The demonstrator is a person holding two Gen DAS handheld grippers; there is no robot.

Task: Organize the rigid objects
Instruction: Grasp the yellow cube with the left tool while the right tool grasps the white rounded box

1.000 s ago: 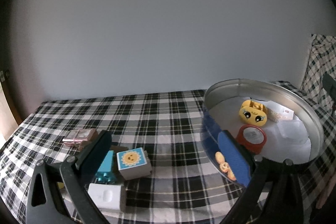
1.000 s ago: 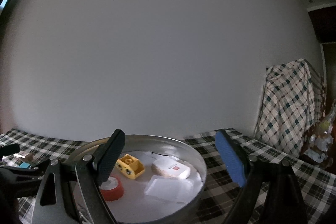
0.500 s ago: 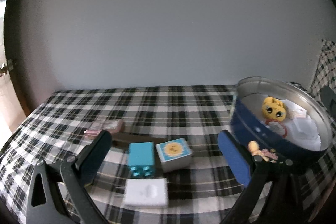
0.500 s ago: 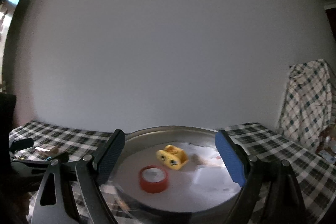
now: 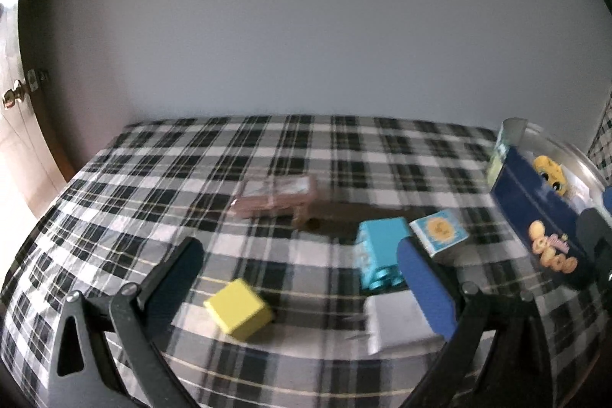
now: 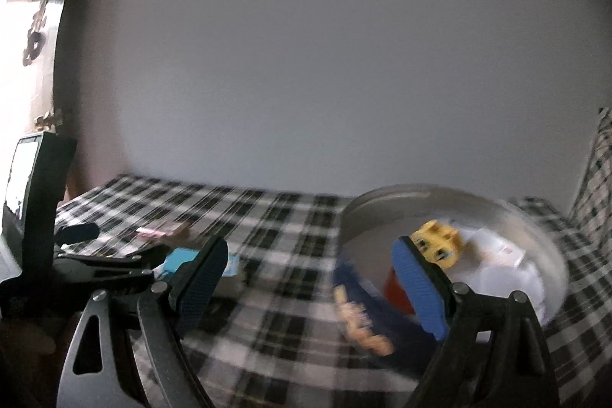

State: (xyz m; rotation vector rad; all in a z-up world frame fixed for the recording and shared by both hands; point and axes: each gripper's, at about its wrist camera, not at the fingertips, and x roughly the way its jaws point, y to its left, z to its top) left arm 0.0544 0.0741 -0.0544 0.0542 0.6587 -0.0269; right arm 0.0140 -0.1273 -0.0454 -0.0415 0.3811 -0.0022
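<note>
My left gripper is open above the checked cloth, nothing in its jaws. A yellow cube lies on the cloth between and just ahead of its fingers. To the right lie a cyan brick, a sun-printed block and a white box. The round blue tin at the far right holds a yellow face brick. My right gripper is open and empty, near the tin, which holds the yellow brick, a red tape roll and white packets.
A pink flat case and a brown flat piece lie farther back on the cloth. A grey wall stands behind the table. A door with a knob is at the left. The other gripper's black body fills the left of the right wrist view.
Both views have swung left. The tin has slid to the right edge of the left wrist view and right of centre in the right one. The yellow cube has come into sight. Both jaws stay wide.
</note>
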